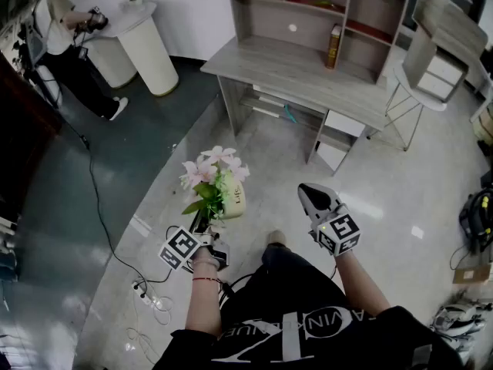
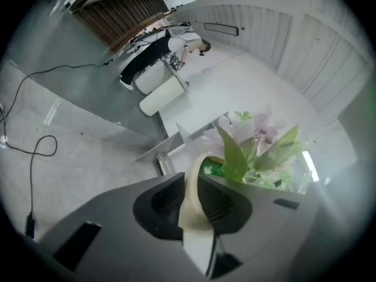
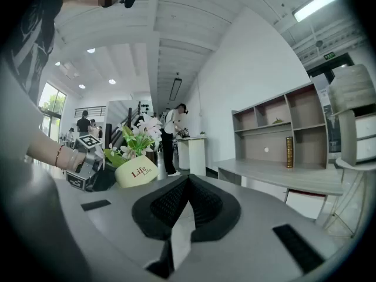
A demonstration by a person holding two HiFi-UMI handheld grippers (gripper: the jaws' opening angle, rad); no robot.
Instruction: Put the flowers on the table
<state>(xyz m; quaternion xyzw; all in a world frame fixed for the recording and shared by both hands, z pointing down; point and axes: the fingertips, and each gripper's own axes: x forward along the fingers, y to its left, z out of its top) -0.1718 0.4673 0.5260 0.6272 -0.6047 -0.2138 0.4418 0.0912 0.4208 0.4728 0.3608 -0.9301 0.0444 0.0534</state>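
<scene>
A cream pot (image 1: 233, 201) of pink and white flowers (image 1: 210, 169) hangs in the air over the floor. My left gripper (image 1: 202, 223) is shut on the pot's rim (image 2: 191, 195), with the cream wall pinched between the dark pads and leaves (image 2: 252, 151) rising beyond. In the right gripper view the pot (image 3: 136, 172) shows at the left, gripped by the left gripper (image 3: 88, 166). My right gripper (image 1: 312, 195) is level beside it, shut, with nothing between its pads (image 3: 187, 187). The grey desk (image 1: 293, 72) stands ahead.
A shelf unit (image 1: 316, 2) stands on the desk with a bottle (image 1: 333, 46). A white stool (image 1: 416, 95) is at the right. A person (image 1: 65, 29) works at a round white stand (image 1: 146, 45) far left. A cable and power strip (image 1: 146, 295) lie on the floor.
</scene>
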